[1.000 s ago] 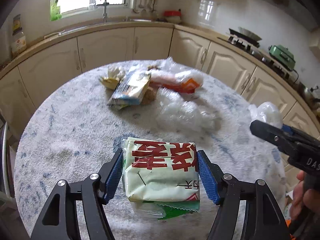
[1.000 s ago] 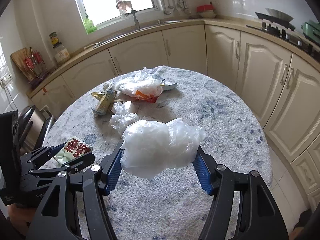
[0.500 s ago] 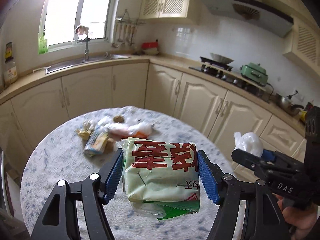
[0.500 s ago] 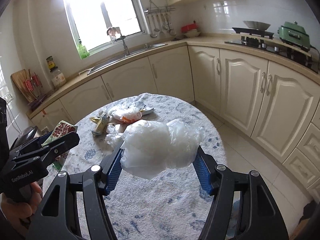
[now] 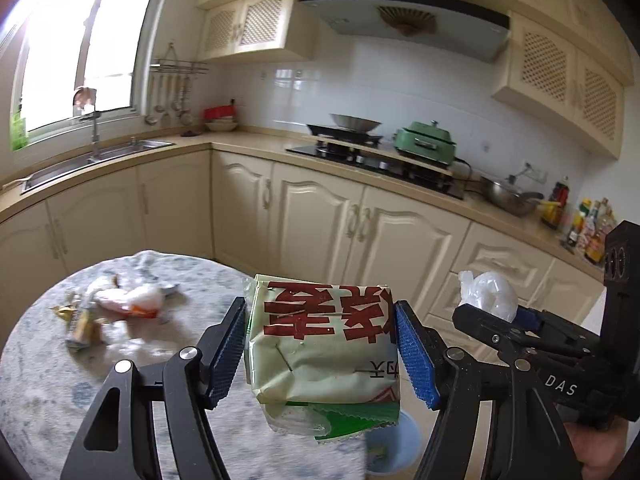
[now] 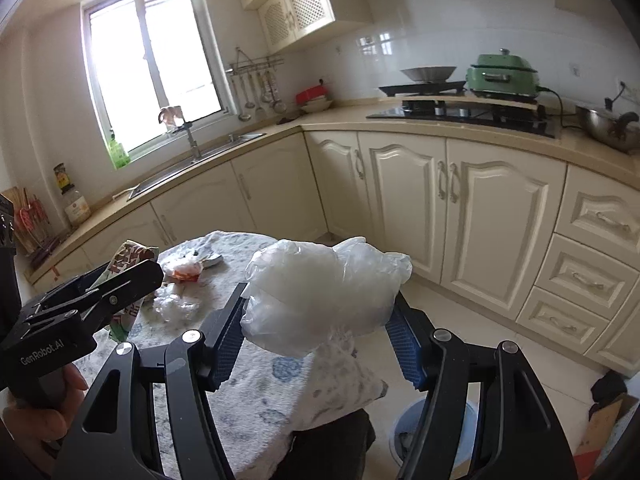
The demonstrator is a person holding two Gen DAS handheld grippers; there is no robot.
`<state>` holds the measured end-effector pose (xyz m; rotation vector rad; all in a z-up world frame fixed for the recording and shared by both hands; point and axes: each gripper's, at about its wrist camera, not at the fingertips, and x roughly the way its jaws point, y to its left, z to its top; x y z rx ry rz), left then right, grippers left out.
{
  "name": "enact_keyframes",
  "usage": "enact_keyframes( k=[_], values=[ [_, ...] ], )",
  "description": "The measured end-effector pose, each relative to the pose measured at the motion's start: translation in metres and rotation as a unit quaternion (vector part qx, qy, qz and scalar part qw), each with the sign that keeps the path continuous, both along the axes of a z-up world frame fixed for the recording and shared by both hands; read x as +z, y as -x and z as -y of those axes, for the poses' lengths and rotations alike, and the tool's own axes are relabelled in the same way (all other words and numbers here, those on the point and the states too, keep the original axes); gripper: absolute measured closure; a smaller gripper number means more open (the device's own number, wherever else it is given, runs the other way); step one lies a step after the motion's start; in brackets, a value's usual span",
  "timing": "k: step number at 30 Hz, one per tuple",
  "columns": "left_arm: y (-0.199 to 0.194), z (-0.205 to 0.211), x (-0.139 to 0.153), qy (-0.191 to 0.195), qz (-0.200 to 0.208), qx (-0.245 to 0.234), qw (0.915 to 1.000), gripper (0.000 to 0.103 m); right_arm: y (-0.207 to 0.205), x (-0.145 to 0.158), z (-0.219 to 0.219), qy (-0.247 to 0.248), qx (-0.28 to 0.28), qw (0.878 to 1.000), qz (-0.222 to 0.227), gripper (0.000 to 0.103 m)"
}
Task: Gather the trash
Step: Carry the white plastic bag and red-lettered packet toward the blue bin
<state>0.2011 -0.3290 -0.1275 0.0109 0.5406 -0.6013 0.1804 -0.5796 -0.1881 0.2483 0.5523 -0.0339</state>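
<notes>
My left gripper is shut on a pale green snack packet with red characters, held in the air past the table's right edge. My right gripper is shut on a crumpled clear plastic bag, held above the table's near edge. Each gripper also shows in the other view: the right one with its bag, the left one with its packet. A light blue bin stands on the floor below the right gripper; it also shows in the left wrist view, under the packet.
More trash lies on the round table: an orange-and-white bag, small wrappers and clear plastic. Cream cabinets and the counter with the stove curve round behind. A cardboard piece lies on the floor at right.
Both grippers have lifted and swung right, away from the table's middle, carrying the packet and the plastic bag. The blue bin has come into view below them.
</notes>
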Motion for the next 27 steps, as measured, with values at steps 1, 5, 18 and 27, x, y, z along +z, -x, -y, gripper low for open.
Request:
enact_keyframes(
  k=[1,5,18,27],
  values=[
    [-0.004,0.009,-0.004,-0.001,-0.004,-0.009,1.0,0.037,0.004,-0.002,0.009,-0.001,-0.01,1.0,-0.001,0.037],
    [-0.022,0.05,-0.024,-0.012,-0.025,-0.043,0.9987,0.037,0.02,-0.018,0.048,-0.014,-0.049,0.999,-0.014,0.037],
    [-0.099,0.19,-0.105,-0.07,-0.11,-0.112,0.9851,0.037,0.044,-0.121,0.152,-0.078,-0.136,0.982,-0.107,0.037],
    [-0.147,0.279,-0.158,-0.115,-0.16,-0.128,0.9721,0.037,0.043,-0.188,0.189,-0.127,-0.158,0.966,-0.161,0.037]
  ],
)
